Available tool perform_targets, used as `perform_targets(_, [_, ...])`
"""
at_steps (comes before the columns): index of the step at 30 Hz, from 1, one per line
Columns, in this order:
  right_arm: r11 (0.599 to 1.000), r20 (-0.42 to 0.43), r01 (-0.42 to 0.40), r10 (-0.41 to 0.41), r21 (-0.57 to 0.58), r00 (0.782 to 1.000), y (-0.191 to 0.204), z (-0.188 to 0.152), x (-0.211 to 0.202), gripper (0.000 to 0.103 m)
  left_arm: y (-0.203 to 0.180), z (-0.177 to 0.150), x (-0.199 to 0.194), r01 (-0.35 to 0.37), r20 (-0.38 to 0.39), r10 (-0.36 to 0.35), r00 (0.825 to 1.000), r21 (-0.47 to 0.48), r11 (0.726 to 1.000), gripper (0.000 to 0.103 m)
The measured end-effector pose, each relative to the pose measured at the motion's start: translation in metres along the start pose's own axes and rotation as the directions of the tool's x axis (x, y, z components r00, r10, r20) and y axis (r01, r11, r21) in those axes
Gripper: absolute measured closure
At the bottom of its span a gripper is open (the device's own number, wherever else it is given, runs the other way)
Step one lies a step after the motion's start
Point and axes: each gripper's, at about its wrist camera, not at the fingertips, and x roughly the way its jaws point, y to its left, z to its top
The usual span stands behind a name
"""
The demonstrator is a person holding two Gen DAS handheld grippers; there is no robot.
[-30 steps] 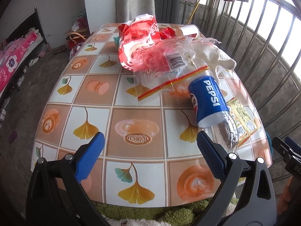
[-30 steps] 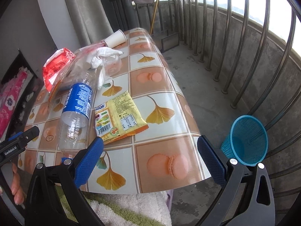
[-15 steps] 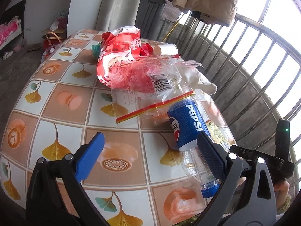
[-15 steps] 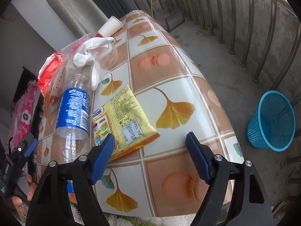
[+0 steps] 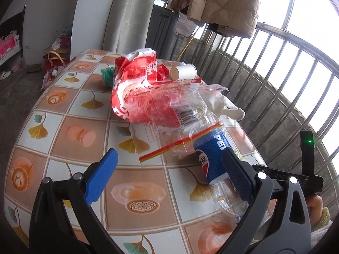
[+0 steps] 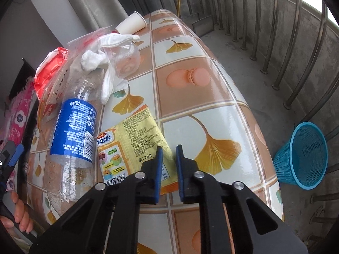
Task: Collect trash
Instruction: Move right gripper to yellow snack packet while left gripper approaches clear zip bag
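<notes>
A yellow snack wrapper (image 6: 131, 139) lies flat on the tiled table (image 6: 211, 97) beside an empty Pepsi bottle (image 6: 74, 131). My right gripper (image 6: 169, 154) points down at the wrapper's right edge. Its jaws are closing, with a narrow gap left and the wrapper's edge between the pads. My left gripper (image 5: 169, 169) hangs open over the table's near part with nothing between its fingers. The Pepsi bottle (image 5: 211, 160) lies just behind its right finger.
A red bag (image 5: 135, 80), a clear zip bag (image 5: 169, 116), a white cloth (image 6: 101, 57), a clear plastic cup (image 6: 127, 59) and a paper cup (image 6: 131, 23) clutter the table's far half. A blue mesh basket (image 6: 303, 156) stands on the floor by the railing.
The right jaws went from wide apart to nearly together while the gripper sank toward the yellow wrapper. The left gripper swung right and tilted up, and it stays open.
</notes>
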Motion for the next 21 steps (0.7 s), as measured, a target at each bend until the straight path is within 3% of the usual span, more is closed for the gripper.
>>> perform_targets(3, [0.999,-0.008,-0.023,0.023,0.023,1.000,-0.006,0.002,-0.001,0.097,-0.006,0.011,0.005,-0.007,0.041,0.005,0.999,0.036,0.999,0.009])
perform_targets(6, [0.999,-0.004,-0.033,0.033,0.034,0.999,-0.008,0.004,-0.004,0.098,-0.014,0.019,0.012,-0.009,0.064,0.004,0.998,0.083,0.997,0.017])
perform_targets(10, [0.999,0.013,-0.030,0.030,0.042,0.999,-0.010,0.006,-0.008,0.099,-0.017,0.031,0.026,0.006,0.044,-0.010,0.999,0.088,0.996,0.028])
perform_targets(17, [0.996,0.012,-0.034,0.033,0.079,0.999,-0.018,0.008,-0.009,0.099,-0.032,0.028,0.055,-0.021,-0.030,0.027,0.999,0.207,0.978,0.030])
perform_targets(21, [0.996,-0.004,-0.029,0.030,0.089,1.000,-0.019,0.006,-0.004,0.099,-0.031,0.024,0.048,0.038,-0.031,-0.032,0.999,0.201,0.979,0.030])
